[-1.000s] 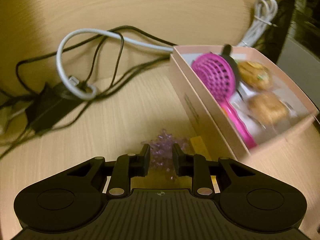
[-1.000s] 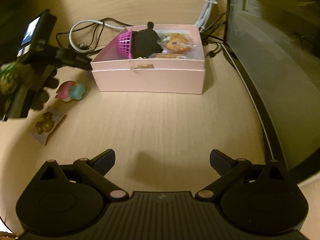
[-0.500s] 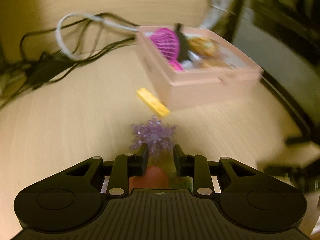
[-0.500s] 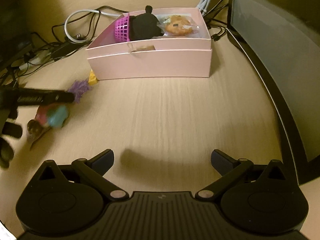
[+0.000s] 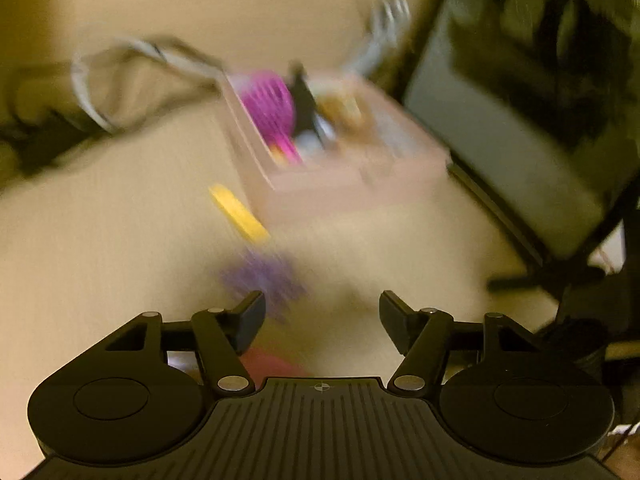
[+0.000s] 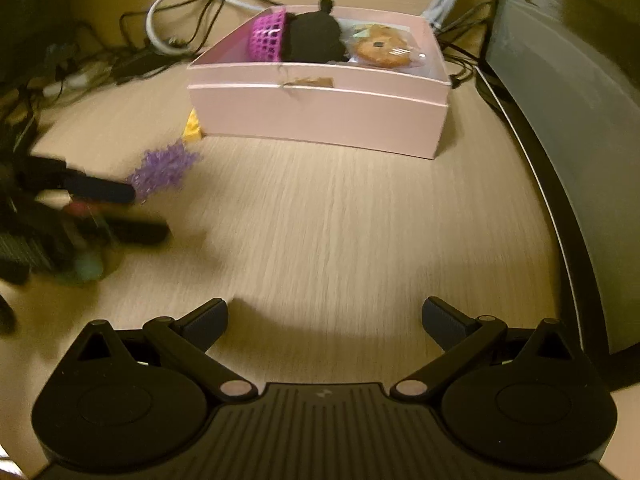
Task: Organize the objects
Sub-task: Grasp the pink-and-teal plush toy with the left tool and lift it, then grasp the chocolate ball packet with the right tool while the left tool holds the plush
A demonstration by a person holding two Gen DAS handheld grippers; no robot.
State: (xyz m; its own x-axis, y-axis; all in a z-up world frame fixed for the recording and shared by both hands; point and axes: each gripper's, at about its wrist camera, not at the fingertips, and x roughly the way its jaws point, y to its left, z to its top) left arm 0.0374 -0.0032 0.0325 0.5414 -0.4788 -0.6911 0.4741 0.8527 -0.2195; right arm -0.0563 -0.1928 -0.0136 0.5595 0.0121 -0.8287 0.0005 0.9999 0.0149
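Jaws of the left gripper (image 5: 322, 316) are opening, well apart now, with nothing pressed between the pads; bare tabletop shows in the gap. Right gripper (image 6: 324, 322) hangs spread wide over empty wood, holding nothing.

Left-wrist view is heavily blurred. A pink-red rounded thing (image 5: 266, 362) sits low, just behind the left finger and near the gripper body; the right-wrist view shows a smeared teal and pink shape (image 6: 82, 264) under the left gripper, likely the same small toy. Cannot tell whether it rests on the table or is dropping.

Purple spiky ornament (image 6: 162, 168) lies just ahead of the left jaw tip, slightly to its left side. Judged light, bristly and springy. The spikes would flex, so a pinch across the middle of the cluster seems best, not on the tips.

Yellow flat piece (image 5: 240, 214) lies further ahead of the jaws, touching or just beside the pink box (image 6: 320, 118). Thin and stiff by the look. It sits low on the table, so it probably needs an edge-on grip across its narrow width.

Box already holds a magenta mesh scoop (image 6: 268, 38), a black soft thing (image 6: 314, 38) and a wrapped cookie (image 6: 380, 50). The wrapper is likely slippery and its contents crumbly.
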